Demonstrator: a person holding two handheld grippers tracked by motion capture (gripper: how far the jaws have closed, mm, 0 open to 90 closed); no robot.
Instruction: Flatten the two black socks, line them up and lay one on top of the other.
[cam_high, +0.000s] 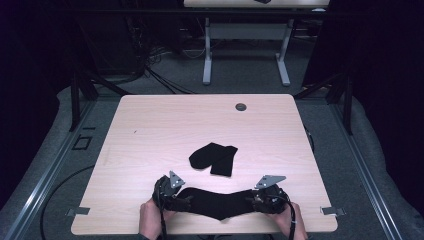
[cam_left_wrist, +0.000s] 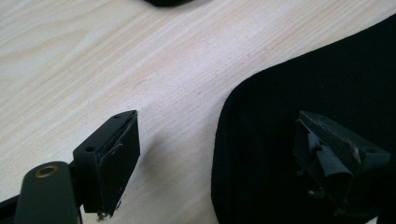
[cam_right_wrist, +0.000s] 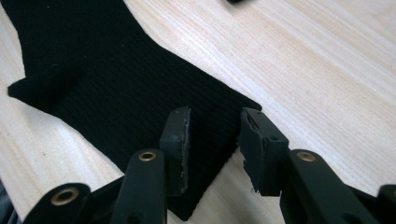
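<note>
black sock (cam_high: 217, 202) flat, stretched along near table edge; second sock (cam_high: 213, 158) folded mid-table.

The high view looks forward and down from above the worktop's (cam_high: 150, 130) 6 o'clock edge. Each gripper view sits close over its own jaws, low to the wood. All three share the flat black sock (cam_high: 215, 202) (cam_left_wrist: 308, 93) (cam_right_wrist: 116, 84) at 6 o'clock.

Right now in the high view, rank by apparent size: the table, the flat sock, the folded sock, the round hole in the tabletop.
1. table
2. flat sock, between the grippers
3. folded sock
4. round hole
</note>
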